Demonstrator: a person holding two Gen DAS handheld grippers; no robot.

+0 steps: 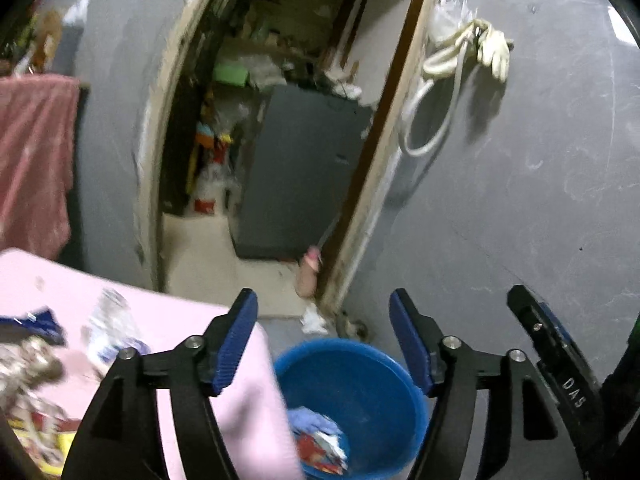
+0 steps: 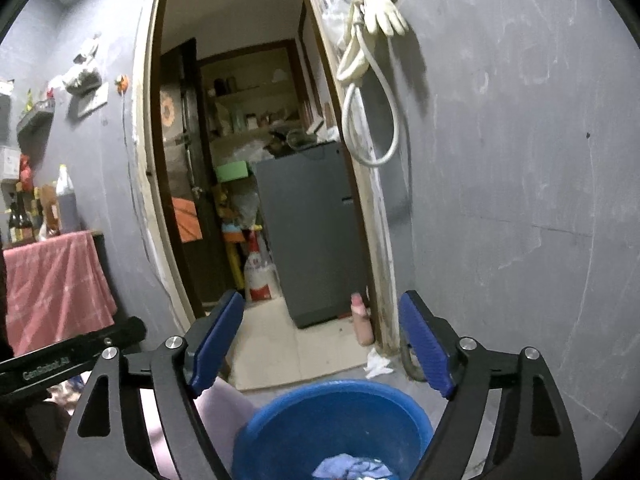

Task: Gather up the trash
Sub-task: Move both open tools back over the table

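A blue bucket (image 1: pixel 360 384) stands on the floor beside a pink-covered table (image 1: pixel 192 320). It holds crumpled bluish trash (image 1: pixel 312 424) and a red wrapper (image 1: pixel 320 452). My left gripper (image 1: pixel 324 336) is open and empty above the bucket and the table edge. On the table lie a crushed clear plastic bottle (image 1: pixel 108 328), a dark blue wrapper (image 1: pixel 44 322) and crumpled printed wrappers (image 1: pixel 28 368). My right gripper (image 2: pixel 322 340) is open and empty above the bucket (image 2: pixel 332 420), with bluish trash (image 2: pixel 348 470) inside. The right gripper's body shows in the left wrist view (image 1: pixel 560 364).
A grey wall (image 2: pixel 520 200) is at the right, with a hanging hose and glove (image 2: pixel 372 40). An open doorway shows a grey fridge (image 2: pixel 312 232). A crumpled white paper (image 2: pixel 376 364) lies on the floor by the door frame. A red cloth (image 2: pixel 56 288) drapes at left.
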